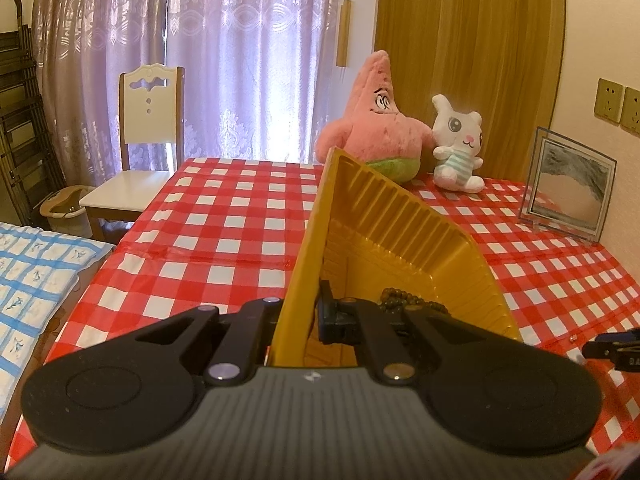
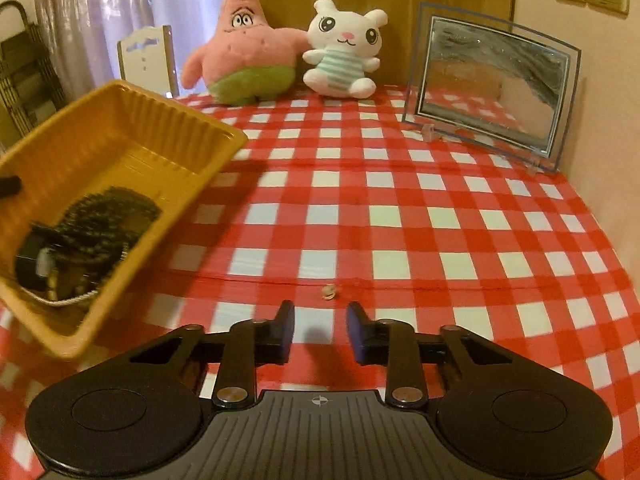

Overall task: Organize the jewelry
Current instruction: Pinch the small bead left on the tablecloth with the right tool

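My left gripper (image 1: 298, 320) is shut on the rim of a yellow plastic tray (image 1: 400, 232) and holds it tilted above the table. The tray also shows at the left in the right wrist view (image 2: 132, 128), lifted and blurred. Dark bead bracelets (image 2: 108, 220) and a white cord lie heaped in its lower end; some beads show beside my fingers (image 1: 404, 300). My right gripper (image 2: 320, 332) is open and empty, low over the checked cloth. A small gold ring or bead (image 2: 329, 292) lies on the cloth just ahead of its fingertips.
A red-and-white checked tablecloth (image 2: 400, 216) covers the table. At the back stand a pink star plush (image 2: 248, 48), a white bunny plush (image 2: 344, 48) and a glass picture frame (image 2: 492, 84). A white chair (image 1: 148, 140) stands beyond the table's far left edge.
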Action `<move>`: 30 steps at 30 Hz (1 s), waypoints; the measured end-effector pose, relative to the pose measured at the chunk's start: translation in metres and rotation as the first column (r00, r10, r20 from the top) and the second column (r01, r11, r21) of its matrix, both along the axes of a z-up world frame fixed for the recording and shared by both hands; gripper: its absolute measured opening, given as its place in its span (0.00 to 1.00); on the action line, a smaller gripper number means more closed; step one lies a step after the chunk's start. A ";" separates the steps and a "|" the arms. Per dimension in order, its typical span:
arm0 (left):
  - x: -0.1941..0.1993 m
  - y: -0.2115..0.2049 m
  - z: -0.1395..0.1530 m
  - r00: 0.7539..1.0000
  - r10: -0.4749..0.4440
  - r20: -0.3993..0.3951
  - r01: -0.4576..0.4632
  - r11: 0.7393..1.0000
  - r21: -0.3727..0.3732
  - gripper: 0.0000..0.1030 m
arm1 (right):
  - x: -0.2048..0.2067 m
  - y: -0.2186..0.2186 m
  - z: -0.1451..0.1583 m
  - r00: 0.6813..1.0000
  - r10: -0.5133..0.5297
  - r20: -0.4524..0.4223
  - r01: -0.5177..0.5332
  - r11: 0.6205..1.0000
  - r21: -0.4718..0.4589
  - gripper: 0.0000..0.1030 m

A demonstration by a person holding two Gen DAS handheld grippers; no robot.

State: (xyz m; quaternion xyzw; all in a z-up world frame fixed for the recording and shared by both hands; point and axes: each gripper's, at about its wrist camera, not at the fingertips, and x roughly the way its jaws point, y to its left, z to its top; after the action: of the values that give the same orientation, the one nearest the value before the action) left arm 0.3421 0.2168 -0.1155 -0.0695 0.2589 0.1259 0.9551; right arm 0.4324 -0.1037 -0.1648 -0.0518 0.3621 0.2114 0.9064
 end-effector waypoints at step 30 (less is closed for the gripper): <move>0.000 -0.001 0.001 1.000 0.007 -0.012 -0.007 1.000 0.005 0.06 | 0.026 0.020 -0.013 0.996 0.074 0.041 -0.069 0.992 -0.108 0.06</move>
State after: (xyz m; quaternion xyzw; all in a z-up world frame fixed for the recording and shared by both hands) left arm 0.3421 0.2159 -0.1147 -0.0672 0.2641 0.1300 0.9533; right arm 0.4585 -0.0841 -0.1775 -0.1176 0.3504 0.2228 0.9021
